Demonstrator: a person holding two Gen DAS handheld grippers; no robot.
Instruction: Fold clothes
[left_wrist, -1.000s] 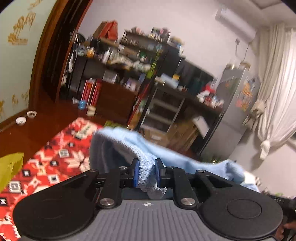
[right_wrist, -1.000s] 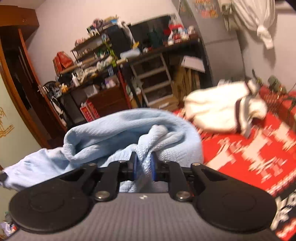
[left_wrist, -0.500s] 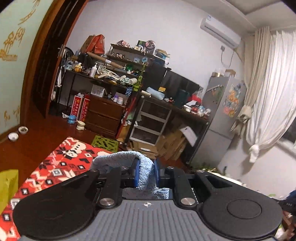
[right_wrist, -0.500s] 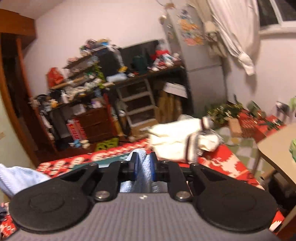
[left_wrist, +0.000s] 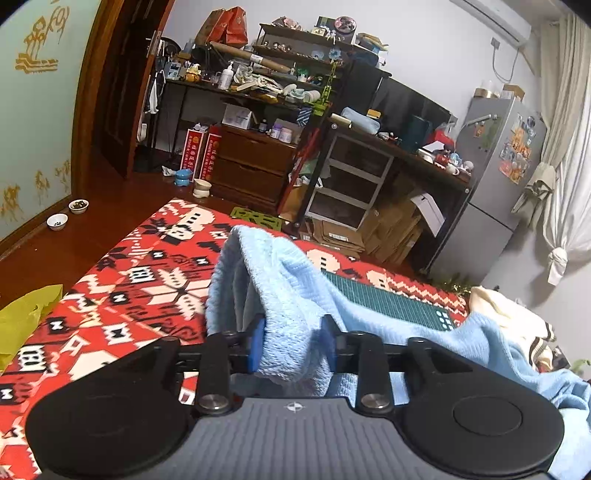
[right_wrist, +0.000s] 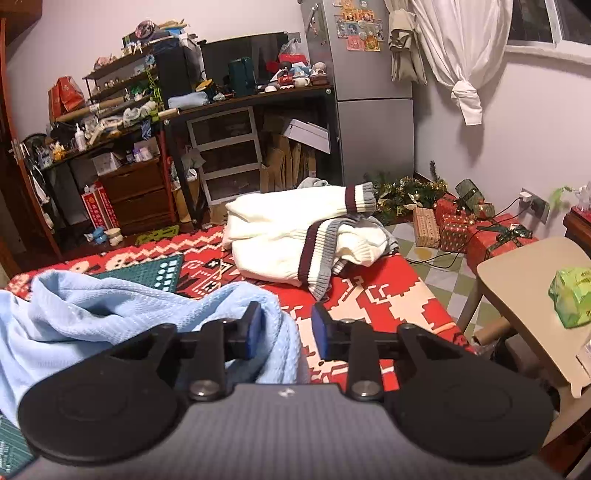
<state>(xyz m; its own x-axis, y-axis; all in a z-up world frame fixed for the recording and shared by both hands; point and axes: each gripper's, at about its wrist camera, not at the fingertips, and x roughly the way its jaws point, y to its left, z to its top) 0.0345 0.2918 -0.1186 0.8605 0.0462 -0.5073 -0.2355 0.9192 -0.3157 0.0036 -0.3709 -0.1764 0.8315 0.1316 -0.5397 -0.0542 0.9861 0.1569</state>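
A light blue knit garment (left_wrist: 295, 288) lies rumpled on the red patterned blanket (left_wrist: 129, 280), partly over a green cutting mat (left_wrist: 388, 302). My left gripper (left_wrist: 293, 343) has its jaws opening, and a fold of the blue knit hangs loosely between the blue pads. In the right wrist view the same garment (right_wrist: 110, 306) spreads off to the left. My right gripper (right_wrist: 284, 332) is opening too. The cloth rests against its left pad, and a clear gap shows at the right pad. A white sweater (right_wrist: 295, 236) with striped cuffs lies bunched farther back.
A beige stool (right_wrist: 524, 273) with a green bag (right_wrist: 570, 295) stands right of the blanket (right_wrist: 388, 295). Wrapped gift boxes (right_wrist: 454, 229) sit on the floor beyond. A yellow bag (left_wrist: 22, 321) lies at the left edge. Cluttered shelves (left_wrist: 258, 110) and a fridge (right_wrist: 369, 110) line the far wall.
Both grippers were shut on the blue garment and held it up; now both jaws have parted. The cloth has come down onto the blanket and both views have tipped downward.
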